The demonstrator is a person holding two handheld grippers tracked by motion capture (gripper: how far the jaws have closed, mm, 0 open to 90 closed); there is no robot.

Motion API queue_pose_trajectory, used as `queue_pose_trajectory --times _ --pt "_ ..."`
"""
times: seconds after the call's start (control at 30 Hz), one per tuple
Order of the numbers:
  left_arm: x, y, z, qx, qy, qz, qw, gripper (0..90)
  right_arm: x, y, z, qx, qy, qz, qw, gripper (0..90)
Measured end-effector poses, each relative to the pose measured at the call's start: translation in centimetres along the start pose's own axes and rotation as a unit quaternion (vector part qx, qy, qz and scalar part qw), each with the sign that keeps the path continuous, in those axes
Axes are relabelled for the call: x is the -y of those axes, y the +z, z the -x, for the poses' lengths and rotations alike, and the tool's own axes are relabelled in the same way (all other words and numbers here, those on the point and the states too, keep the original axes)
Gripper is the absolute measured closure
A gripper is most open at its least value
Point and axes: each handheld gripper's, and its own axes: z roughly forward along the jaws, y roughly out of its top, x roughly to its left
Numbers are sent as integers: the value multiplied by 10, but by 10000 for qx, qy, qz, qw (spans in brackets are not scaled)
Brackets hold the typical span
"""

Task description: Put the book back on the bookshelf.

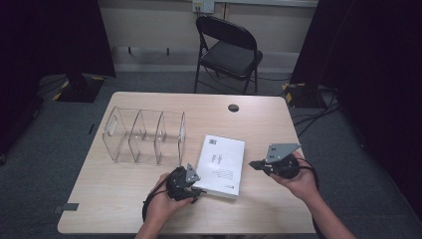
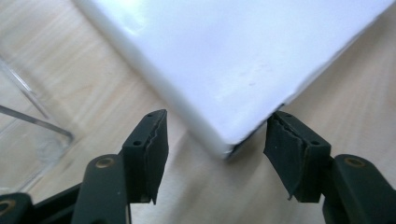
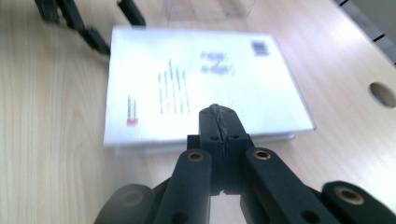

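A white book (image 1: 221, 167) lies flat on the wooden table (image 1: 124, 199), printed cover up. My left gripper (image 1: 196, 191) sits low at the book's near left corner. In the left gripper view that corner (image 2: 229, 144) lies between its spread jaws (image 2: 218, 126); the pads are not pressing on it, so it is open. My right gripper (image 1: 254, 164) hovers just right of the book, pointing at its edge. In the right gripper view its jaws (image 3: 219, 114) are shut together with nothing between them, in front of the book (image 3: 196, 79).
A clear plastic divider rack (image 1: 144, 135) stands left of the book, its edge close to the left gripper (image 2: 28, 135). A cable hole (image 1: 233, 107) sits near the table's far edge. A black folding chair (image 1: 226, 50) stands beyond the table.
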Motion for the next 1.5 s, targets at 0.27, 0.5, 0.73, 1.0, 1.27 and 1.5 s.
queue_pose_trajectory --times 0.27,0.5,0.73,1.0,1.27,1.5 --pt "8 7 -5 175 80 222 9996 358 46 42 -26 -272 722 -290 9966 613" --pt "-1 8 3 203 205 77 9996 451 59 71 -49 -681 1002 -198 9924 492" --pt "-18 17 21 319 198 40 9993 508 66 63 -43 -202 1024 -364 9939 447" --pt "-29 24 36 419 347 30 9985 498 82 41 -45 -142 999 -482 9937 552" --pt "-31 28 42 473 309 212 9982 499 87 39 -41 91 1225 -470 9913 490" --pt "-33 28 42 483 346 119 9982 492 87 33 -38 -70 1399 -203 9899 584"
